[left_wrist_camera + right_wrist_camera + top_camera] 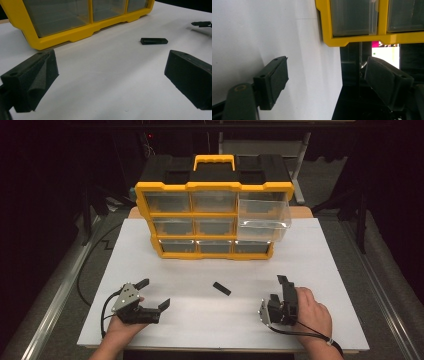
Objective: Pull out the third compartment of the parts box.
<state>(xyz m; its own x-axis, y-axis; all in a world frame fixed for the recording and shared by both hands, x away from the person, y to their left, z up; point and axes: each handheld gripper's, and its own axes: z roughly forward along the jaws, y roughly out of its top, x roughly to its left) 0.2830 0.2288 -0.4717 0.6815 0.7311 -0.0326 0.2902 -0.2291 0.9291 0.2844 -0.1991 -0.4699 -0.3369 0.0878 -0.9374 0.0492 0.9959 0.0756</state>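
A small black block [221, 288] lies flat on the white bench [320, 270], about midway between the 2 grippers and a little nearer the far side than either of them. From the left gripper view it reads as a short, slim bar [154, 41] with squared ends and what looks like a groove along its side; it sits alone, touching nothing, well apart from the yellow organiser [215, 215] that stands at the far middle of the bench. That organiser has 9 clear drawers, and the top right drawer [263, 214] is pulled out and looks empty.

The left gripper [154, 295] rests low at the near left, released, its jaws spread wide and aimed roughly toward the block. The right gripper [283, 282] sits at the near right, turned on its side in the hand, jaws likewise parted with nothing between them.

My guess is the block is hard plastic or rubber: stiff, light, not fragile, and unlikely to deform under a pinch. Being so low and thin, it gives little height to catch, so the jaws would have to come down almost to the bench surface. The sensible hold is across its narrow width near the middle of its length, with the jaws square to its long sides. It lies at a slant to the bench edge, so the gripper needs turning to match. Smooth faces could let it twist or skid if pinched off-centre.
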